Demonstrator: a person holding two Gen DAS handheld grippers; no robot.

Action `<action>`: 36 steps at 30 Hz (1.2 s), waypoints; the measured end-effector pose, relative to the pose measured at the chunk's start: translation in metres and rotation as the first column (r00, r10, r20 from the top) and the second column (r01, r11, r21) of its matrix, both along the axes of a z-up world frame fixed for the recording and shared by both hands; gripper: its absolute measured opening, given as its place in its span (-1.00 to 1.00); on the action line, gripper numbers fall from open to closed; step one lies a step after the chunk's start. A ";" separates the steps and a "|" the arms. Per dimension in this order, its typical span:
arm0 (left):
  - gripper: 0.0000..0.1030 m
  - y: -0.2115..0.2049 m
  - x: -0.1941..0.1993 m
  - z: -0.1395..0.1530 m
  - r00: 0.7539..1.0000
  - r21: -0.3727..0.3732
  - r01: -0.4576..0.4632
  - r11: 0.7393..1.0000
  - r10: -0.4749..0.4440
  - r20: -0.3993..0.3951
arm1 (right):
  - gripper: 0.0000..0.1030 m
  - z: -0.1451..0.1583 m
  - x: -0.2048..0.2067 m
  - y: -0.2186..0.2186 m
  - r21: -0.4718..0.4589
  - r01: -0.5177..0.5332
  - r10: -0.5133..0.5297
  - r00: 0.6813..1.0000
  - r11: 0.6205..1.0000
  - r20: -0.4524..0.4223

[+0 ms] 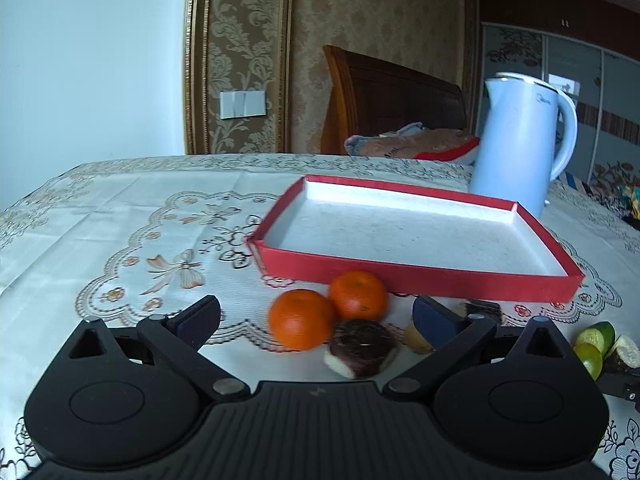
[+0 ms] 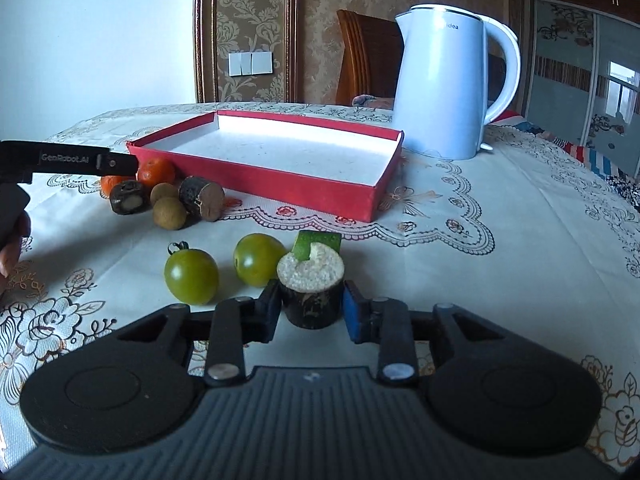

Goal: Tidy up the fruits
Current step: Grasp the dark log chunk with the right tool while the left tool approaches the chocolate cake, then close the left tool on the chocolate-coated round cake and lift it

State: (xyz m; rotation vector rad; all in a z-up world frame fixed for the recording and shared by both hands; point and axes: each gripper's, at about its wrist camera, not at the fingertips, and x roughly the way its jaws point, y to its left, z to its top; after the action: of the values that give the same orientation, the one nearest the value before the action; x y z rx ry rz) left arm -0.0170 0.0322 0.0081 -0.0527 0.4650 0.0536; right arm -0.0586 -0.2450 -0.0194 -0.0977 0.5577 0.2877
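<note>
Slippage is our main worry: our right gripper point(image 2: 311, 312) has its pads pressed against the dark bark sides of a short sugarcane stub point(image 2: 311, 292), gripping low on a round, hard piece. If we lift quickly or tilt, it could twist out and roll into the two green tomatoes point(image 2: 192, 276) sitting just beside it at nine o'clock. A green wedge point(image 2: 316, 245) lies right behind the stub at twelve o'clock and could get nudged as we rise.

Our left gripper point(image 1: 316, 320) hangs with fingers spread wide and nothing held; two oranges point(image 1: 302, 319) and another dark cut piece point(image 1: 362, 348) lie between or just past its tips. Closing carelessly there could pinch two fruits at once.

The red box point(image 2: 256, 178), at twelve o'clock on the tablecloth point(image 2: 500, 248), holds nothing yet; its white floor is bare. Every fruit is outside it, near its front wall. The white kettle point(image 2: 444, 84) stands close at the box's far right corner, at one o'clock, so a wide swing could strike it.
</note>
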 end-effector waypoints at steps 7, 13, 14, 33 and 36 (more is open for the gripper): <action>1.00 0.040 -0.005 0.002 0.998 -0.153 -0.056 0.987 0.053 -0.018 | -0.41 -0.002 0.003 -0.005 0.043 0.000 0.001 1.000 0.999 -0.010; 1.00 0.005 -0.005 -0.003 0.998 0.021 0.049 0.999 -0.048 -0.027 | -0.41 -0.002 0.004 -0.007 0.060 -0.002 0.003 1.000 0.998 -0.014; 1.00 0.000 -0.006 -0.004 0.997 0.047 0.069 0.997 -0.068 -0.029 | -0.41 -0.003 0.004 -0.008 0.062 -0.003 0.004 1.000 0.998 -0.015; 0.72 -0.034 0.022 -0.018 0.977 0.193 0.181 0.964 -0.154 -0.150 | -0.39 -0.002 0.005 -0.011 0.088 -0.009 0.011 1.000 0.996 -0.024; 0.39 -0.032 0.017 -0.017 0.982 0.198 0.167 0.966 -0.144 -0.123 | -0.40 -0.002 0.005 -0.011 0.091 -0.007 0.010 1.000 0.996 -0.023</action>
State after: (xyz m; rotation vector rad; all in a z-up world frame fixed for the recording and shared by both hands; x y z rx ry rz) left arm -0.0002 -0.0001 -0.0089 0.1933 0.5679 -0.0498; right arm -0.0540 -0.2560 -0.0215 -0.0090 0.5669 0.3223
